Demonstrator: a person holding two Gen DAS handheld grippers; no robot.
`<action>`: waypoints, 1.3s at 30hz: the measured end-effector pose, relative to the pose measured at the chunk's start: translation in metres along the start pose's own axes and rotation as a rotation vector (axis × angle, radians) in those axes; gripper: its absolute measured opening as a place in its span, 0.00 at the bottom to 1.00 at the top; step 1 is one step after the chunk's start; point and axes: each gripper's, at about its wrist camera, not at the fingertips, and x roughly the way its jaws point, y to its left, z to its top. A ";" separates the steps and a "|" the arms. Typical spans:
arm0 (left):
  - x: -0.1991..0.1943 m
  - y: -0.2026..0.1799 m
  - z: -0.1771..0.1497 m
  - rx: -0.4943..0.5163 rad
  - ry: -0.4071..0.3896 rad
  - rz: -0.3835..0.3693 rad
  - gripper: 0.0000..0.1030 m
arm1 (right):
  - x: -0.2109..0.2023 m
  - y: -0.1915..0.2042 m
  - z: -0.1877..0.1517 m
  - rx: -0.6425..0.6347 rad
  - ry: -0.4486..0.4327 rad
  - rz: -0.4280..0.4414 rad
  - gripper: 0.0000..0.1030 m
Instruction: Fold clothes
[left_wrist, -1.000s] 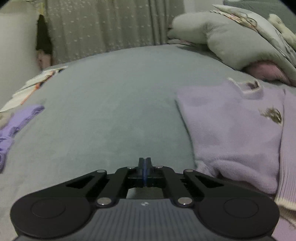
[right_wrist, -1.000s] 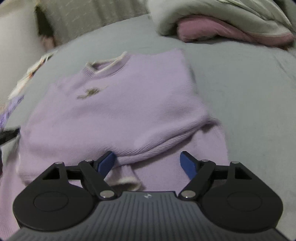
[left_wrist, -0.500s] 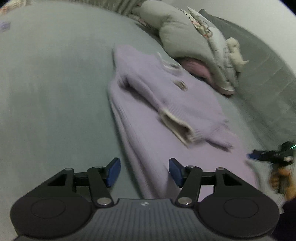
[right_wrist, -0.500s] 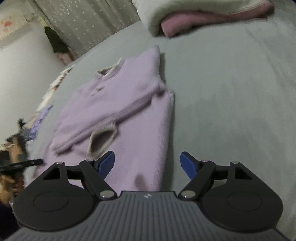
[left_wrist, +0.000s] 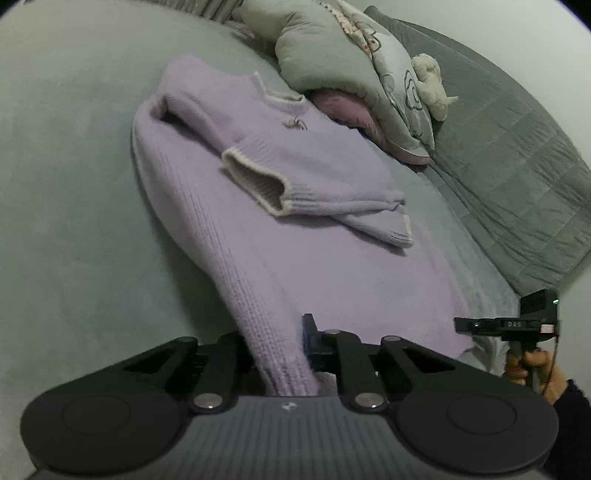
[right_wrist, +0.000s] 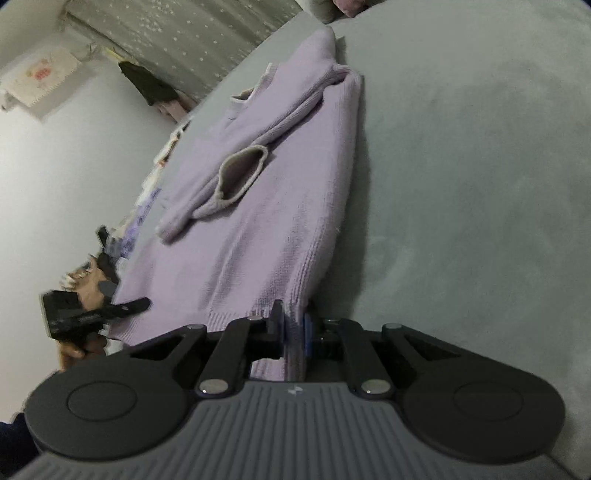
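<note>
Lilac sweater (left_wrist: 280, 236) flat on bed (left_wrist: 74, 206), L hand-held gripper (left_wrist: 280, 350) closing on its hem corner, R hand-held gripper (right_wrist: 294, 332) clamped on opposite hem corner, sleeves folded over chest.

This is a bedroom in a home. A wide bed (left_wrist: 74, 221) with a soft grey-green cover fills most of both views, and a lilac knit sweater (left_wrist: 295, 266) lies spread on it. At the far end a bunched quilt (left_wrist: 332, 51) with a flower print is heaped over something pink, with a small cream plush toy (left_wrist: 430, 79) resting against it. A padded, stitched grey headboard (left_wrist: 517, 166) runs along the right. In the right wrist view, a dotted curtain (right_wrist: 192, 40) hangs on the far wall, dark clothes (right_wrist: 147, 86) hang beside it, and a cloth picture (right_wrist: 40, 79) is pinned to the pale wall.
</note>
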 end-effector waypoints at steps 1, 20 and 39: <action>-0.008 -0.003 0.005 -0.019 -0.021 -0.008 0.11 | -0.011 0.010 0.005 -0.026 -0.047 0.010 0.09; -0.099 -0.035 0.016 -0.068 -0.112 -0.043 0.11 | -0.117 0.071 0.040 -0.150 -0.413 0.174 0.08; -0.003 -0.023 0.097 -0.015 -0.228 0.258 0.12 | -0.001 0.050 0.135 -0.044 -0.440 -0.067 0.08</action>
